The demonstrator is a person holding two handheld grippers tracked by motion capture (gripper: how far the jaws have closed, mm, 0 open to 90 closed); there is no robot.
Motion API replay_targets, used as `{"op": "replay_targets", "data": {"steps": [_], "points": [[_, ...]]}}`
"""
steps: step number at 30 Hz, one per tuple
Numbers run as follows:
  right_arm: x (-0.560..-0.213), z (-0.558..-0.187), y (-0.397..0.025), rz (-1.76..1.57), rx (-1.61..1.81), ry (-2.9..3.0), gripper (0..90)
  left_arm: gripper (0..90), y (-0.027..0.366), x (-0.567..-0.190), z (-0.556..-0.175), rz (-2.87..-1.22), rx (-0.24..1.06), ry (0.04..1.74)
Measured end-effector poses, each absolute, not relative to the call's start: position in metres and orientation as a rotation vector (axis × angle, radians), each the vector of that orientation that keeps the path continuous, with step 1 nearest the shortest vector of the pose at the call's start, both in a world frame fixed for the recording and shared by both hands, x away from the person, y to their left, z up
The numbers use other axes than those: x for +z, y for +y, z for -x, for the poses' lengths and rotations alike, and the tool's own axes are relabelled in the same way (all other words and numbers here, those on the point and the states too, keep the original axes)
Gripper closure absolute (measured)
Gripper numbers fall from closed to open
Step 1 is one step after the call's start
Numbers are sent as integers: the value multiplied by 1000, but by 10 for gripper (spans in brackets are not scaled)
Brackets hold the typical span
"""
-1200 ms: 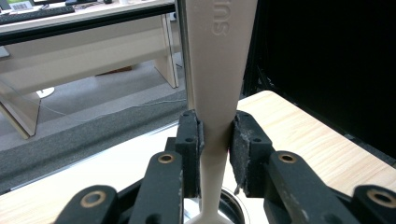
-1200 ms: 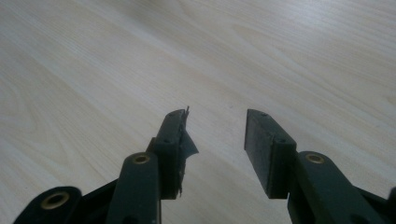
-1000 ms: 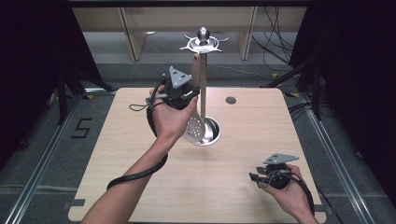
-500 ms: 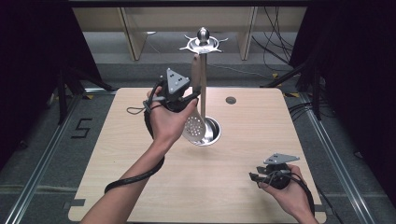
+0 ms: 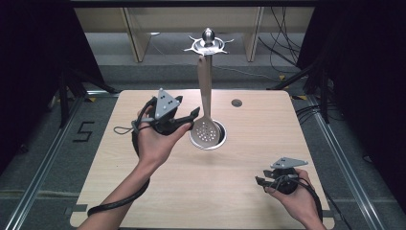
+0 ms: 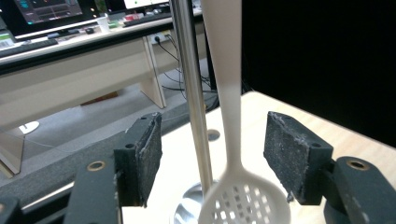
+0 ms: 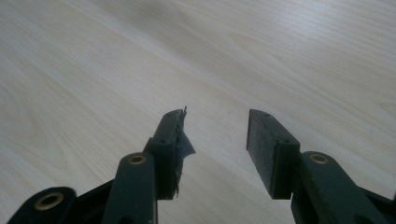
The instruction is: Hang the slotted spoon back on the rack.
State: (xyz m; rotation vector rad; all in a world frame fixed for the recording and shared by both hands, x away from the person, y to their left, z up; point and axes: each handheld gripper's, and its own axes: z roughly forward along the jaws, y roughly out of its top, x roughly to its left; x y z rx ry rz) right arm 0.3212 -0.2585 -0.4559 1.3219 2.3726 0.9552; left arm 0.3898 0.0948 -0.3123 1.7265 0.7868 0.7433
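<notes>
A metal stand point(image 5: 208, 44) rises from a round base point(image 5: 218, 142) at the table's middle, its pole point(image 6: 193, 93) upright. A beige slotted spoon point(image 5: 205, 91) hangs from a hook at the top, its bowl just above the base. My left gripper point(image 5: 191, 118) is held open just left of the spoon's bowl, apart from it. In the left gripper view the spoon point(image 6: 225, 98) and pole stand beyond the gap between the open jaws of that gripper point(image 6: 212, 158). My right gripper point(image 5: 261, 181) hovers open over bare wood near the front right, with the same gripper point(image 7: 215, 126) holding nothing.
The wooden table point(image 5: 143, 191) has a small round hole point(image 5: 236, 102) behind and right of the stand. Desks with monitors point(image 6: 56, 14) stand beyond the table's far edge. Cables trail from both grippers. Floor rails run along both sides.
My left gripper has come down and back toward the person, away from the spoon's handle. The spoon now hangs straight from its hook. The right gripper has stayed put.
</notes>
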Motion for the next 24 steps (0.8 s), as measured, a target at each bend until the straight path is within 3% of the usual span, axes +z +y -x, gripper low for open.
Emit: {"op": "replay_targets", "data": {"steps": [7, 15, 19, 24], "points": [[-457, -321, -259, -1311, 964, 2357, 560, 363, 129, -349, -372, -1773, 717, 800], [-457, -322, -260, -1285, 959, 2363, 553, 359, 186, -438, -354, -1942, 660, 843], [-457, -322, -260, -1286, 965, 2362, 550, 351, 212, -460, -336, -1897, 517, 989], [-457, -321, -258, -1318, 973, 2363, 539, 316, 236, -458, -326, -1773, 450, 1065]]}}
